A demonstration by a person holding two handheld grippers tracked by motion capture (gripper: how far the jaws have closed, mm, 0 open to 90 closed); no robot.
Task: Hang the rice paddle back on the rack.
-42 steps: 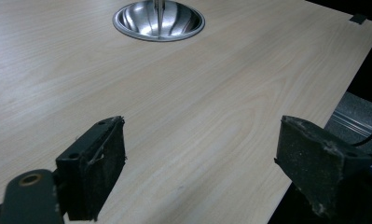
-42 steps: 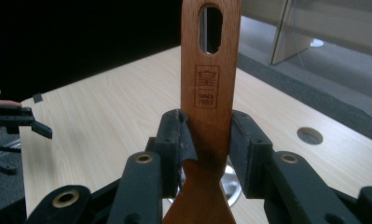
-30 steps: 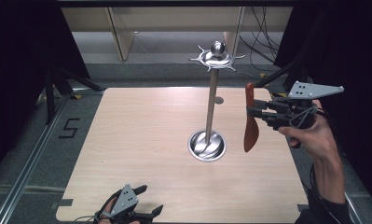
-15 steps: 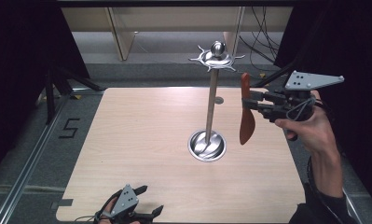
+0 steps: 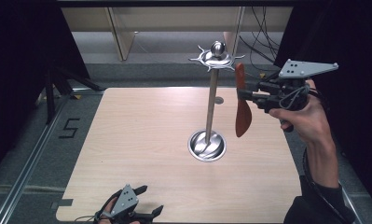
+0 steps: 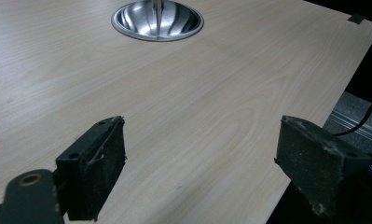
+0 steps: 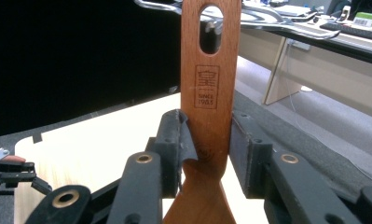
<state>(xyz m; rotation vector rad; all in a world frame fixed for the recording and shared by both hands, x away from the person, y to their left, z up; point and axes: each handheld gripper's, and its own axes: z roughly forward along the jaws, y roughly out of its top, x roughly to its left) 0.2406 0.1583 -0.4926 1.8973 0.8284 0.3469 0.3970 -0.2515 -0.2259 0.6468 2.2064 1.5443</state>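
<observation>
Reddish-brown wood sits clamped in my right gripper (image 5: 247,96): a wooden spatula (image 5: 242,103), pinched by its handle between the 2 pads. It hangs upright in the air, blade down and handle end up, over the right part of the tabletop (image 5: 141,140). In the right gripper view the slot at the handle's top (image 7: 210,29) is level with the arms at the head of the metal rack (image 5: 211,102), and one of those arms shows through the slot. From above, the spatula is just to the right of the rack's pole, close under the spiked crown (image 5: 217,58), and I cannot tell whether it touches. The rack stands on its round dished base (image 6: 157,20) near the middle of the tabletop. My left gripper (image 5: 136,211) rests low at the near edge, well apart from the rack, its jaws spread wide with bare wood between them.
</observation>
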